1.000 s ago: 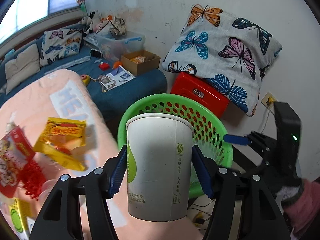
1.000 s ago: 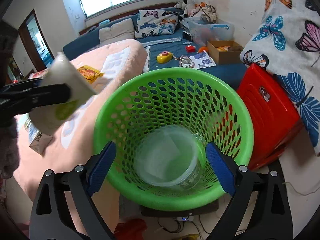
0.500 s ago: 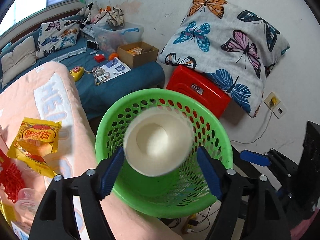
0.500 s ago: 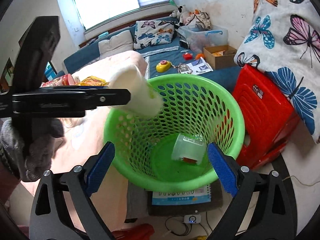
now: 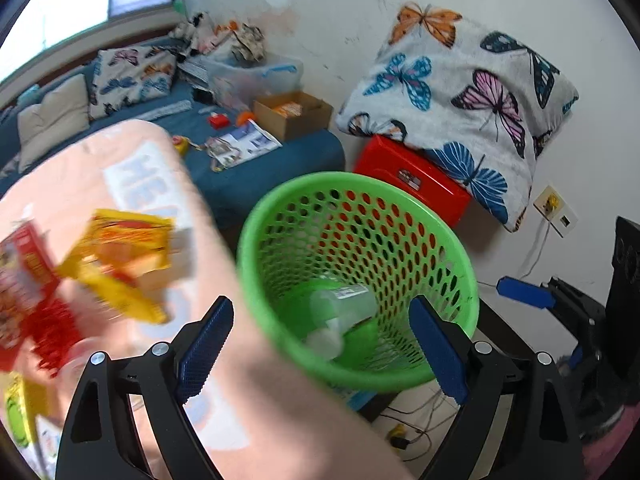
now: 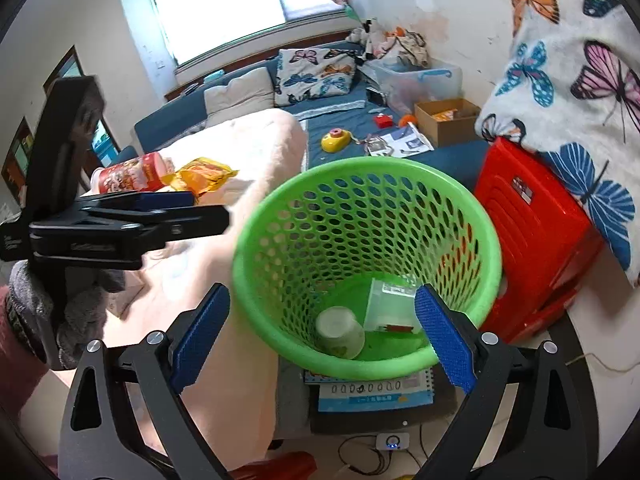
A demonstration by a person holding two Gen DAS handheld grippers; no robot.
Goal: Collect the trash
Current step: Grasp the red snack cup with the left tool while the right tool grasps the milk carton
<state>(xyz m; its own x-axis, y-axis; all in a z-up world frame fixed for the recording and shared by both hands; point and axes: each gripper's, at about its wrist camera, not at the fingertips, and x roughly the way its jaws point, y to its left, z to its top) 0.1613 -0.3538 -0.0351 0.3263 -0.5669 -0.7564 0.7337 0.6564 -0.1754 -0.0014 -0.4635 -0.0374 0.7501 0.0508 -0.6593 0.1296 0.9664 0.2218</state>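
Paper cup (image 6: 340, 332) has left the left gripper (image 5: 320, 344) since a second ago and now lies on its side at the bottom of the green basket (image 6: 256, 280), next to a clear plastic container (image 6: 390, 308). Left gripper jaws are wide, nothing between them; it sits over the edge of the pink blanket (image 5: 132, 184). Right gripper (image 6: 322, 334) is also wide and empty, hovering at the basket's near rim. Drop step looks done. Likely next: swing left to the yellow snack wrapper (image 5: 120, 256) and red snack packet (image 5: 24, 276) lying on the blanket; the thin, flat wrapper calls for a low edge pinch.
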